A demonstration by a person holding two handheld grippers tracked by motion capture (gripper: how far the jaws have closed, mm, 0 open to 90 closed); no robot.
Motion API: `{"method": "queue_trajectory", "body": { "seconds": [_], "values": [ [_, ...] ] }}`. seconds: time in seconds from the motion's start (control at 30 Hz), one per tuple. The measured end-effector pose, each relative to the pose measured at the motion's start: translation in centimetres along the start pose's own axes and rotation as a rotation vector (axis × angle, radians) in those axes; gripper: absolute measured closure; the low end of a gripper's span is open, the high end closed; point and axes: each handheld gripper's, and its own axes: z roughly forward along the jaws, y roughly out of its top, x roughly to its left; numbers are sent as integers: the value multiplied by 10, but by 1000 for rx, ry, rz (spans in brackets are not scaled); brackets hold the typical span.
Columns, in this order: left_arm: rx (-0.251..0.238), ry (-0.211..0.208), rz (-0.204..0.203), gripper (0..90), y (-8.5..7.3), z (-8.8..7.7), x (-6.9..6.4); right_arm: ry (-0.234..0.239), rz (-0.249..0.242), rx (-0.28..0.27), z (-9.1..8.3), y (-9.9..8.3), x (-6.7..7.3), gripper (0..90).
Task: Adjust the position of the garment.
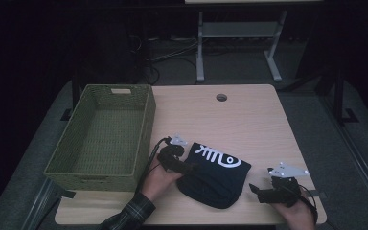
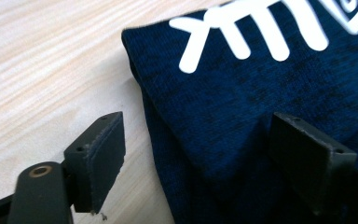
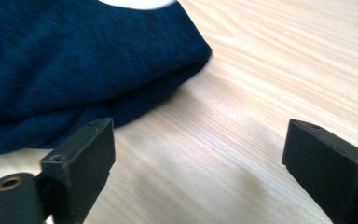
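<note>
Closest in, down at the bottom edge of the high view, a plaid sleeve (image 1: 129,213) and two hands come up over the near rim, each carrying one gripper. Beneath them runs a pale wood-grain table (image 1: 249,120) with one round cable hole (image 1: 221,97) near its far edge, and beyond that a dark room: grey floor, loose cables, and the white legs of a second desk (image 1: 239,43) at the back. Count it off by size: one table, one green woven basket (image 1: 103,136) sitting on the table's left side with nothing inside it, one folded navy cloth (image 1: 215,175) with a white fish-bone print, two grippers. The cloth lies flat on the near middle of the table, just right of the basket and between the two hands. The left gripper (image 1: 179,163) is at the cloth's left edge, jaws spread wide; in the left gripper view one jaw hovers over bare wood and the other over the navy fabric (image 2: 242,116), the folded edge between them, nothing pinched. The right gripper (image 1: 268,190) sits just off the cloth's right side, jaws also spread wide over bare table, with the cloth's rounded corner (image 3: 74,70) ahead and left of them, apart.
</note>
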Motion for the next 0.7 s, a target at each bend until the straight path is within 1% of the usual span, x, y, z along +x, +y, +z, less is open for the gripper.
{"method": "queue_trajectory", "body": {
  "seconds": [0.07, 0.1, 0.13, 0.2, 0.33, 0.43, 0.53, 0.57, 0.67, 0.7],
  "values": [
    [14, 3, 8, 177, -1, 3, 0, -8, 3, 8, 3, -1, -2, 63],
    [14, 3, 8, 167, -1, 3, 0, -8, 3, 8, 3, -1, -2, 63],
    [15, 1, 5, 167, -2, 5, 0, -16, 8, 17, 5, -2, -4, 32],
    [20, -6, 3, 167, -3, 7, 1, -26, 11, 28, 8, -3, -5, 28],
    [23, -21, -16, 161, -5, 10, 3, -59, 13, 50, 13, -3, -8, 23],
    [24, -24, -13, 162, -5, 10, 4, -54, 27, 51, 14, -4, -10, 23],
    [26, -26, -7, 169, -4, 11, 4, -49, 29, 47, 15, -4, -10, 23],
    [25, -33, -3, 182, -4, 10, 4, -48, 32, 48, 15, -4, -11, 23],
    [27, -57, 3, 261, -4, 10, 3, -31, 44, 55, 15, -4, -12, 23],
    [29, -73, 2, 303, -3, 9, 2, -29, 47, 57, 15, -4, -12, 23]
  ]
}}
